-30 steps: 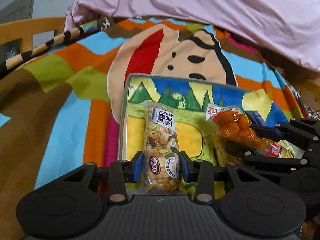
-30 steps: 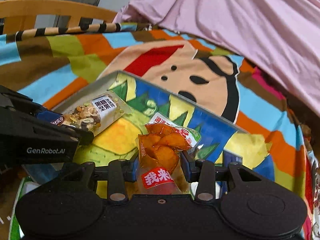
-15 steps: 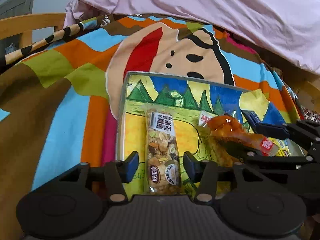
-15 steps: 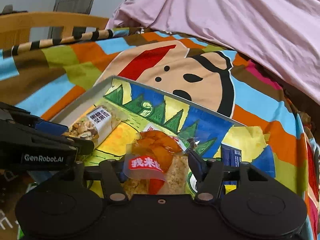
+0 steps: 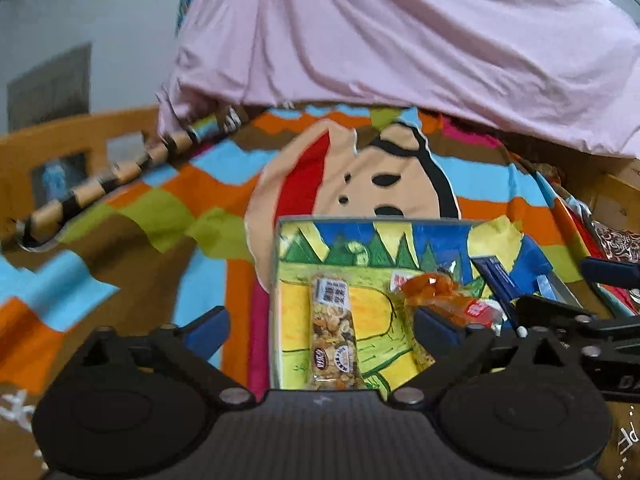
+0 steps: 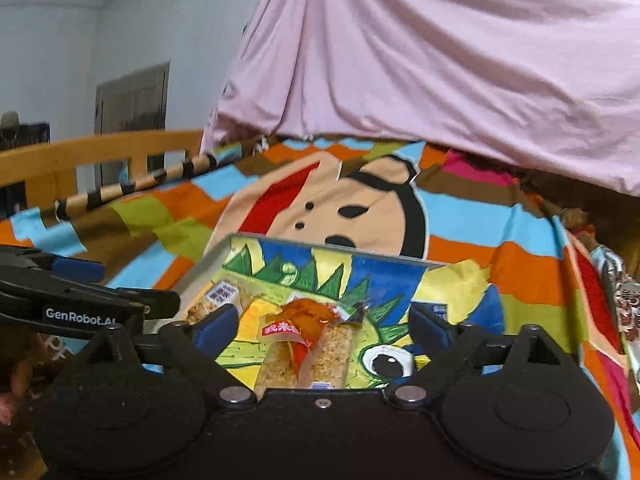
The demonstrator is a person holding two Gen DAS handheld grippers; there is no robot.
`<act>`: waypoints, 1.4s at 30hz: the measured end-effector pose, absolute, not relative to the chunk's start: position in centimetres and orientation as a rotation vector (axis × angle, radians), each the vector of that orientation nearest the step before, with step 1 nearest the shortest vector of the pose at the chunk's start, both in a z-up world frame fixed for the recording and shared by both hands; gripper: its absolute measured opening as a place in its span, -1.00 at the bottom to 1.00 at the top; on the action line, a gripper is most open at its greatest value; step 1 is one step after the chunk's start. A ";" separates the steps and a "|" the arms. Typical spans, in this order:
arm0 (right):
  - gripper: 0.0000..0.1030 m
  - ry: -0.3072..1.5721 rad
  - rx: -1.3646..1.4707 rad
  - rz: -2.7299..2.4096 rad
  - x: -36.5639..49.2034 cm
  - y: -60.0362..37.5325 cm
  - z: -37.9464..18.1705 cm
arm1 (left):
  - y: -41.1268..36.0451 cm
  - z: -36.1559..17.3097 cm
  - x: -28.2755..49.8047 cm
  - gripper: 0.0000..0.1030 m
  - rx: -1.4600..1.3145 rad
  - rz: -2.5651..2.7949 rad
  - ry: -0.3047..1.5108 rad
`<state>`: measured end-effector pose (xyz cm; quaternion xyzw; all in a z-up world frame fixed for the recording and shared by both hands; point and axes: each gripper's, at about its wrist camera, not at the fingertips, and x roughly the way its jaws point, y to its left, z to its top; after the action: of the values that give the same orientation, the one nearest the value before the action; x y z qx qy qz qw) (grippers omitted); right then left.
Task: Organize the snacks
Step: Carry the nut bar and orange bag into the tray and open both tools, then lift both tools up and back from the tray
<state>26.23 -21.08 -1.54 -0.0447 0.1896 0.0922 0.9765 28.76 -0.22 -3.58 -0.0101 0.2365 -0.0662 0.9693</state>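
Both claws have just been opening, and nothing is pinched now. The left gripper (image 5: 320, 326) stands spread wide over the nut bar (image 5: 334, 342), which lies in the tray (image 5: 276, 280). The right gripper (image 6: 324, 326) has released the orange snack pack (image 6: 304, 330), now lying on two pale bars inside the tray. Both placements look finished. The tray's near edge is hidden behind the grippers.
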 end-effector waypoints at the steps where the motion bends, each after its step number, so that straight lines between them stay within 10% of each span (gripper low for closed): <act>1: 0.88 0.371 -0.083 0.183 25.6 -21.4 -1.3 | -0.4 -3.2 28.2 0.99 -0.010 -0.117 0.464; 42: 0.99 0.482 -0.115 0.172 6.5 -27.0 0.1 | -5.2 -2.6 8.8 0.99 0.196 -0.028 0.471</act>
<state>6.55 -26.97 0.10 -0.0567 0.2384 0.0852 0.9658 8.78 -5.24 -2.65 0.0970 0.2331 -0.0137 0.9675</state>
